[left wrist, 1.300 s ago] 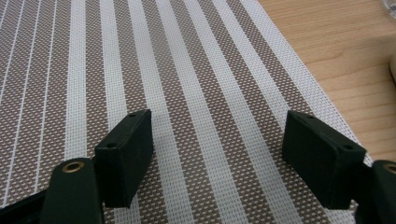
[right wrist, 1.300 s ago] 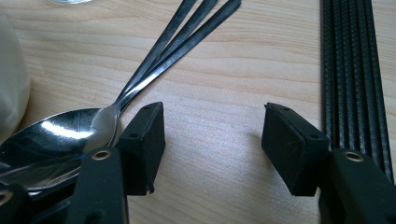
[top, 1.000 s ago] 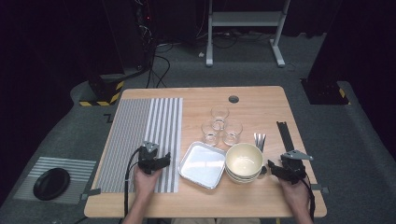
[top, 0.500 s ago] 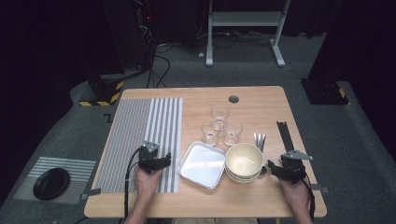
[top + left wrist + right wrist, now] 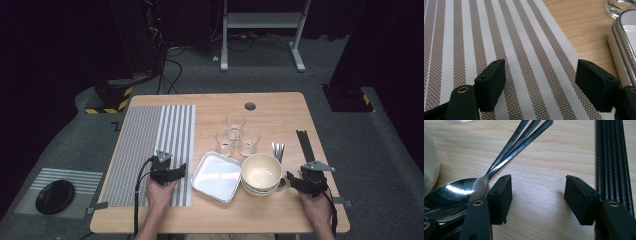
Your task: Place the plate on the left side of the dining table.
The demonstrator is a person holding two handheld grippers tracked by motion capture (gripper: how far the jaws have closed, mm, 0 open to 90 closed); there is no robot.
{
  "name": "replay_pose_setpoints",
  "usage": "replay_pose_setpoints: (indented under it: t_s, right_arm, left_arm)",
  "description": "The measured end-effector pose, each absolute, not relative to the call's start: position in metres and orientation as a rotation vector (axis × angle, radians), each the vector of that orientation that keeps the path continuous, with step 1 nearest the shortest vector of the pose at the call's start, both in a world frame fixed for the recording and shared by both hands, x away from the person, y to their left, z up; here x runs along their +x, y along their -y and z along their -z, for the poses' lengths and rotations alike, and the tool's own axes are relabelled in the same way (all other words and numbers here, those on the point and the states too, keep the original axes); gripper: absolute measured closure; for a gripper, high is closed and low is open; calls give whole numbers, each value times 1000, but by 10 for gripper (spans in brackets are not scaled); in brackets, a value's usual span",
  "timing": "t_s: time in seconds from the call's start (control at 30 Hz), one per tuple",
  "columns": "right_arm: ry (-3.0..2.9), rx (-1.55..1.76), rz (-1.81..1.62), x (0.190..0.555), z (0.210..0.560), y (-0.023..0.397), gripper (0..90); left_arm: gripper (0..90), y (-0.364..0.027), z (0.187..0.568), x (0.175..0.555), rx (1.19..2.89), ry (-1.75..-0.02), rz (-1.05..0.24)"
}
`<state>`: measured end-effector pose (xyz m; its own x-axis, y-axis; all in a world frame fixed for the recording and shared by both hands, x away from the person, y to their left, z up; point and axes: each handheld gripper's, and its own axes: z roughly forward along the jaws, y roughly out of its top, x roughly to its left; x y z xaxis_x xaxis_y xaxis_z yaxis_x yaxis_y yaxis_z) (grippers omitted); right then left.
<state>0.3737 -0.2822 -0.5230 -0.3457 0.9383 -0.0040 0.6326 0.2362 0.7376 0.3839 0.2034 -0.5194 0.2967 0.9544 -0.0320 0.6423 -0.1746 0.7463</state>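
The table (image 5: pixel 280 107) is pale wood with a matt, fine grain. The striped placemat (image 5: pixel 499 37) is a coarse woven mesh (dull, no sheen). The spoons (image 5: pixel 461 192) are polished metal, mirror-bright in the bowls. The tray (image 5: pixel 216 176) looks like brushed metal, the bowls (image 5: pixel 261 172) glazed and smooth, the three tumblers (image 5: pixel 235 135) clear glass.

The high view looks forward and down from above the near edge of the light wooden table (image 5: pixel 280 107), far enough back to take in the whole top and the grey floor around it. The left gripper view sits low and close over the brown-and-white striped woven placemat (image 5: pixel 499 37), facing the square metal tray (image 5: pixel 624 47), both also seen from above. The right gripper view hovers just above the bare wood near the right edge, facing the steel spoons (image 5: pixel 506 152) and black ribbed strip (image 5: pixel 614 155), shared likewise.
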Motion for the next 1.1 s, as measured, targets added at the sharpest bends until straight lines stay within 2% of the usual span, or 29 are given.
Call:
replay_pose_setpoints:
  t_s: [0.03, 0.27, 0.53, 0.7, 1.1]
  right_arm:
    - [-2067, 1437, -905, 374, 523, 282, 392]
    - [-2064, 1439, -906, 374, 523, 282, 392]
    - [-2067, 1436, -904, 374, 523, 282, 392]
    - [-2067, 1436, -904, 374, 523, 282, 392]
    - [-2066, 1435, -903, 374, 523, 282, 392]
  left_arm:
    - [254, -200, 519, 382, 1862, -1425, -583]
    - [266, -197, 513, 381, 1895, -1370, -554]
    - [319, -188, 501, 380, 1837, -1308, -496]
    - [335, -185, 498, 380, 1886, -1282, -465]
    - [411, -170, 493, 382, 1878, -1212, -425]
